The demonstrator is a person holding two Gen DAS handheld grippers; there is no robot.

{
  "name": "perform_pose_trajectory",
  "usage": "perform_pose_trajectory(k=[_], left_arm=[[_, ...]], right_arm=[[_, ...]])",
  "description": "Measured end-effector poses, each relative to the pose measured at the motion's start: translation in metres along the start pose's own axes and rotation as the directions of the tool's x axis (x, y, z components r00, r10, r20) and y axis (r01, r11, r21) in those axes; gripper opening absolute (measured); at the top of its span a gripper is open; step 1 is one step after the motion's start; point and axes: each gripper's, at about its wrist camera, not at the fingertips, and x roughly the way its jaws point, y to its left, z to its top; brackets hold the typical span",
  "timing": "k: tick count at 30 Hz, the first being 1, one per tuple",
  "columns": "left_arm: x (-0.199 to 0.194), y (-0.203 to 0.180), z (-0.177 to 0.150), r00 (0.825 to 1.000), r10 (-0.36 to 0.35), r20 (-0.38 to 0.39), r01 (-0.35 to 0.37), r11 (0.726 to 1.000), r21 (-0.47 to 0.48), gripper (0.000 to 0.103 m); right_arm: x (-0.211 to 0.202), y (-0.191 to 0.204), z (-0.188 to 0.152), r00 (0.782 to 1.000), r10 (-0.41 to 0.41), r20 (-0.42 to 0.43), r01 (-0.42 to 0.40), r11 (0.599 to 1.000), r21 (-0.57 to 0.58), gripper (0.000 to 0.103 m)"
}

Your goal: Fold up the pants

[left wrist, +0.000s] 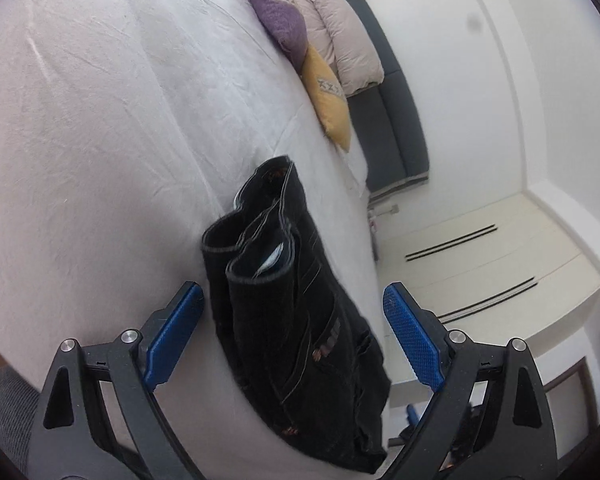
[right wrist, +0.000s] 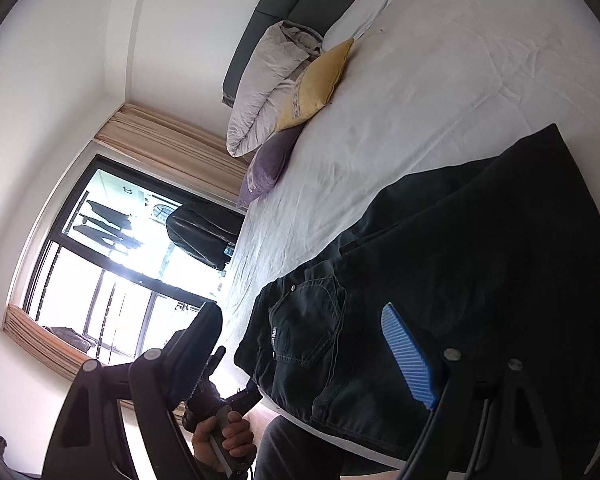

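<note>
Black jeans (left wrist: 296,312) lie folded in a long stack on the white bed sheet (left wrist: 100,140), leg hems toward the far end. My left gripper (left wrist: 294,300) is open, its blue pads (left wrist: 412,336) on either side of the stack, holding nothing. In the right wrist view the same jeans (right wrist: 440,280) lie at the bed's edge, back pocket up. My right gripper (right wrist: 300,324) is open above the waist end and holds nothing. The other hand-held gripper (right wrist: 220,396) shows below it, off the bed.
A purple cushion (left wrist: 278,12), a yellow cushion (left wrist: 328,100) and a folded beige duvet (left wrist: 336,28) lie along the dark headboard (left wrist: 396,120). A white cabinet with drawers (left wrist: 480,264) stands beside the bed. A bright window (right wrist: 112,256) with curtains is on the other side.
</note>
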Motion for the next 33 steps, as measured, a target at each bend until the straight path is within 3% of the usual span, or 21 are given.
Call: perform_pose_trajectory(k=[5,7,8,9,12,18,23,28,31,33], left_arm=[[0.019,-0.006,0.006,1.0,0.008,-0.006,-0.008,1.0,0.001,0.088],[0.02,-0.006,0.007,1.0,0.008,-0.011,-0.008,1.0,-0.014,0.069],[0.022,-0.003,0.009,1.0,0.02,-0.02,-0.021,0.999,-0.032,0.041],[0.022,0.001,0.01,0.999,0.03,-0.032,-0.032,0.998,-0.052,0.024],[0.025,0.009,0.014,0.999,0.021,-0.044,-0.025,0.995,-0.093,0.018],[0.023,0.002,0.015,0.999,0.018,-0.044,-0.021,0.997,-0.074,0.014],[0.013,-0.019,0.017,0.997,0.059,-0.039,-0.06,0.998,-0.019,0.013],[0.007,-0.087,0.012,0.993,0.113,-0.023,-0.107,0.978,0.178,0.013],[0.017,-0.145,-0.001,0.993,0.113,-0.032,-0.097,0.943,0.32,0.013],[0.03,-0.187,-0.014,0.993,0.109,-0.047,-0.079,0.902,0.424,0.013]], right_arm=[[0.008,0.004,-0.002,1.0,0.003,-0.02,-0.003,1.0,-0.013,0.085],[0.011,0.007,-0.003,1.0,0.007,-0.02,-0.007,1.0,-0.013,0.084],[0.011,0.006,-0.003,1.0,0.011,-0.018,-0.011,1.0,-0.011,0.084],[0.011,0.007,-0.004,1.0,0.015,-0.015,-0.016,1.0,-0.007,0.083],[0.013,0.004,-0.008,1.0,-0.018,-0.012,0.018,1.0,0.011,0.081],[0.04,-0.017,-0.012,0.988,-0.141,-0.06,0.143,0.989,0.035,0.077],[0.06,-0.043,-0.021,0.973,-0.19,-0.13,0.196,0.98,0.031,0.074],[0.043,-0.033,-0.012,0.989,-0.044,-0.142,0.051,0.998,0.043,0.076],[0.02,-0.028,-0.003,0.995,-0.011,-0.1,0.015,0.999,0.037,0.083],[0.005,-0.029,0.004,0.996,0.027,-0.081,-0.023,0.998,0.054,0.083]])
